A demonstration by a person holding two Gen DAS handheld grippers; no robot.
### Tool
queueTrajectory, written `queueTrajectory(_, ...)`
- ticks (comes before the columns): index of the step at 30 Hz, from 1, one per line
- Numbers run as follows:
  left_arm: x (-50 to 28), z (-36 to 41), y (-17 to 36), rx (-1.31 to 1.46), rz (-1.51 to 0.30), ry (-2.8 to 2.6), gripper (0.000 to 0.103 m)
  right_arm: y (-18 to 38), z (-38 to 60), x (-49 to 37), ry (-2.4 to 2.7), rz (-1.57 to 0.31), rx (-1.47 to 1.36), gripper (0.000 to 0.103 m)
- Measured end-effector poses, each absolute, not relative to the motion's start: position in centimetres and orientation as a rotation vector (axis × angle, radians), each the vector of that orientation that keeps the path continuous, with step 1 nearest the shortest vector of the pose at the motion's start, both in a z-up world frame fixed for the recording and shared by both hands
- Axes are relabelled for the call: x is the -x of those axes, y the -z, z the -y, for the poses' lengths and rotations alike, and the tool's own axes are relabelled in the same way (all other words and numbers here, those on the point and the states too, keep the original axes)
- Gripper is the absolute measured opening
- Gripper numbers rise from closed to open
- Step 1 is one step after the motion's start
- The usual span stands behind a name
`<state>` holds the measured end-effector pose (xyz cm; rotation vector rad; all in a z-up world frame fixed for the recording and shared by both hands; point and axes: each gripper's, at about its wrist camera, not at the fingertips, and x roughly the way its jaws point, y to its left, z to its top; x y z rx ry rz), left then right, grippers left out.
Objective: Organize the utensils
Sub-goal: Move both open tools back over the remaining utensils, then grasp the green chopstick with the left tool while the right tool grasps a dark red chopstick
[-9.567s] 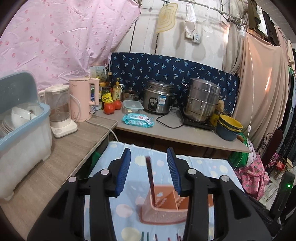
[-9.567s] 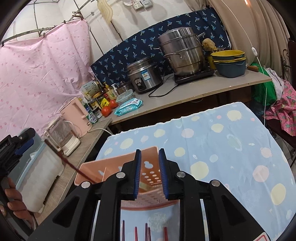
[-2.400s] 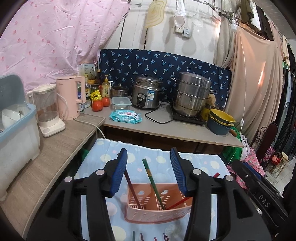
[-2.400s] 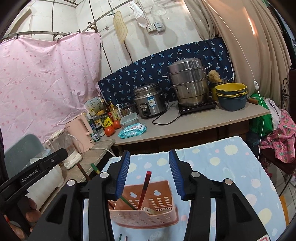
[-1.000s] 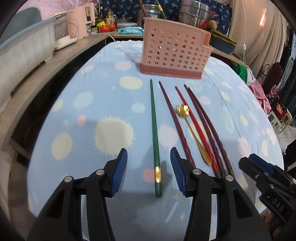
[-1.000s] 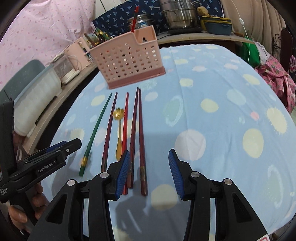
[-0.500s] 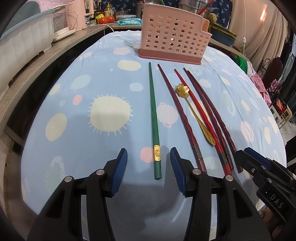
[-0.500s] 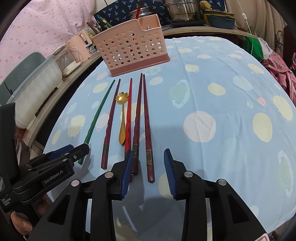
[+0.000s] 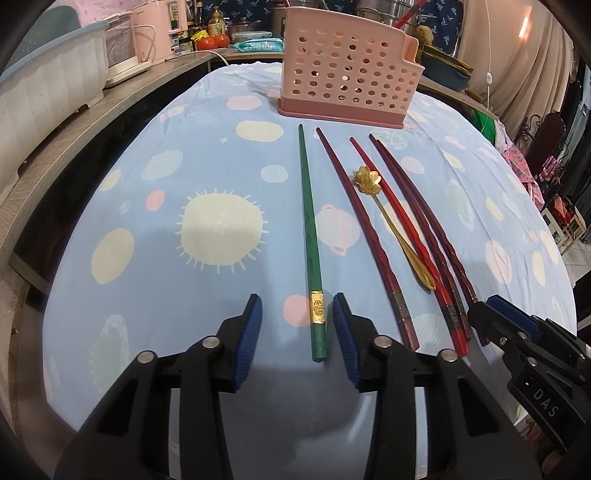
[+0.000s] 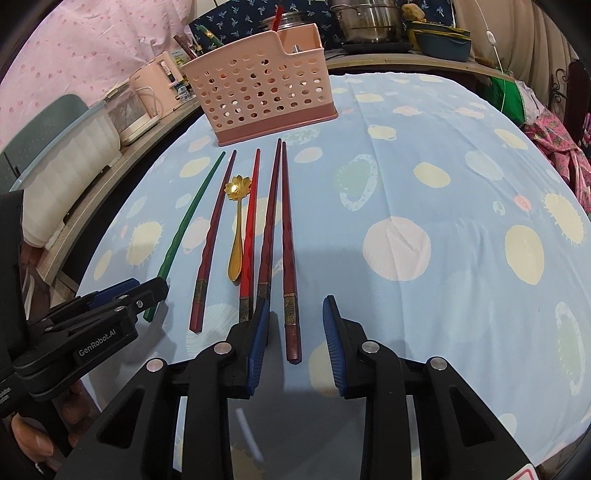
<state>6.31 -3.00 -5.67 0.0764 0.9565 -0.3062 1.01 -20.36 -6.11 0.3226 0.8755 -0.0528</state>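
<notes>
On the blue spotted cloth a green chopstick point(image 9: 309, 229) lies with its near end between the fingers of my left gripper point(image 9: 296, 299). The jaws are closing and the pads stand clear of it. To its right lie a dark red chopstick point(image 9: 364, 232), a gold flower spoon point(image 9: 367, 180), a bright red chopstick point(image 9: 402, 229) and two more dark ones. The rightmost dark chopstick point(image 10: 287, 236) has its end between the closing fingers of my right gripper point(image 10: 295, 301), untouched. A pink perforated basket point(image 10: 258, 92) stands beyond, with utensils in it.
A counter along the left carries a white and teal dish box point(image 9: 48, 81) and a pink kettle point(image 9: 155, 26). Pots point(image 10: 365, 18) and bowls sit on the far counter. The table's near edge lies just under both grippers. A chair point(image 9: 546, 144) stands at the right.
Both pairs of jaws have narrowed around the chopstick ends, and both views have crept slightly nearer the cloth. The utensils on the cloth have not moved.
</notes>
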Motion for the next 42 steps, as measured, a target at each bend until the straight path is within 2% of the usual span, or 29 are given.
queueTrajectory(4, -6.3, 3.1, 5.7, -0.077, -0.957, 0.315, 0.027, 6.3, 20.4, -1.0, 0.063, -0.882, -0.305, 0.02)
queueTrajectory(20, -6.0, 3.5, 5.8, -0.089, -0.958, 0.326, 0.008, 6.5, 20.6, -0.8, 0.078, -0.876, -0.285, 0.01)
queueTrajectory(42, -5.9, 3.3, 5.0, -0.078, -0.959, 0.322, 0.007, 4.9, 21.1, -0.3, 0.065, -0.835, -0.311, 0.008)
